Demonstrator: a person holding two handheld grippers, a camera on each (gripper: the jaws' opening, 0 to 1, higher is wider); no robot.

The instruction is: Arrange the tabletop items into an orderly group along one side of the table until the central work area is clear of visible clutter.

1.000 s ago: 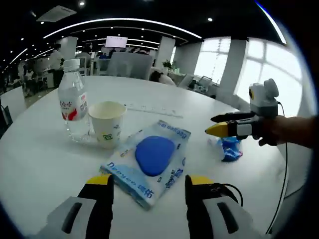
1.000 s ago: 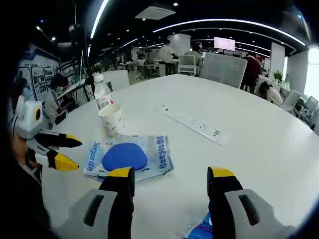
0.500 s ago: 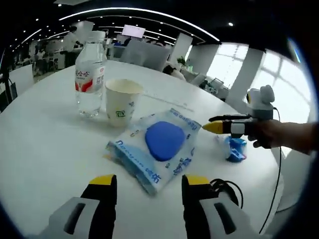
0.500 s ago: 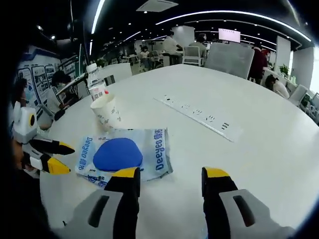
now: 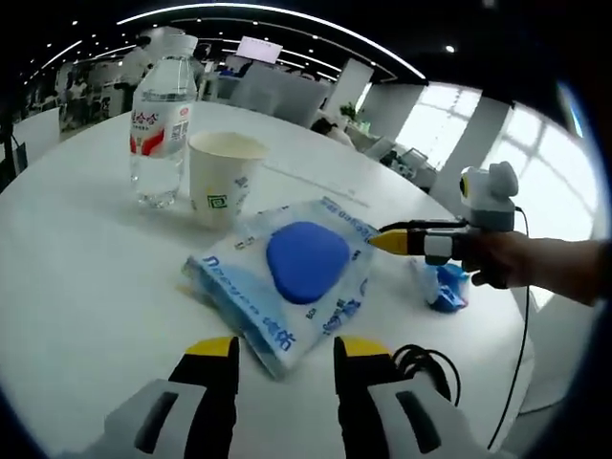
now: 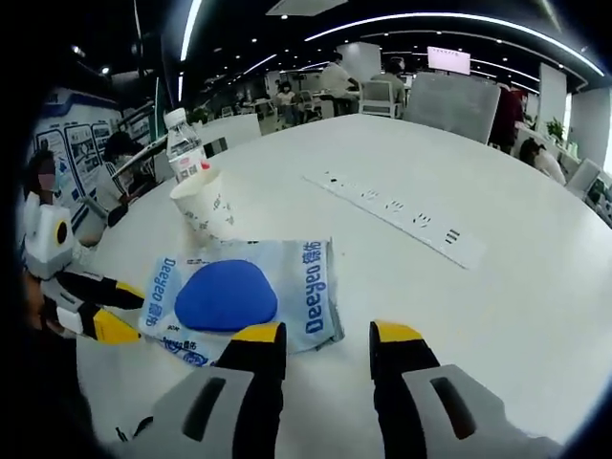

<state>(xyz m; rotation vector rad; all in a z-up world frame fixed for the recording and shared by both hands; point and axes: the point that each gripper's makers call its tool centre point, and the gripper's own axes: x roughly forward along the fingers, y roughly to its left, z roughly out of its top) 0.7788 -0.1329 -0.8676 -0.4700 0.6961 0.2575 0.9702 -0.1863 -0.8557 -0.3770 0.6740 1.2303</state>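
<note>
White round table (image 5: pixel 76 258) with the wipes pack (image 5: pixel 287 287) lying flat just ahead of both grippers. Paper cup (image 5: pixel 222 178) stands beside the water bottle (image 5: pixel 161 129) — can't see inside the cup. A crumpled blue wrapper (image 5: pixel 446 287) is half hidden behind the right gripper (image 5: pixel 375 239). Left gripper (image 5: pixel 285 350) and right gripper both have jaws parted — gripping nothing.

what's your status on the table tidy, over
Both grippers open, nothing held: left gripper, right gripper. Wipes pack flat between them, mid-table. Paper cup, water bottle upright beyond; blue wrapper loose.
</note>
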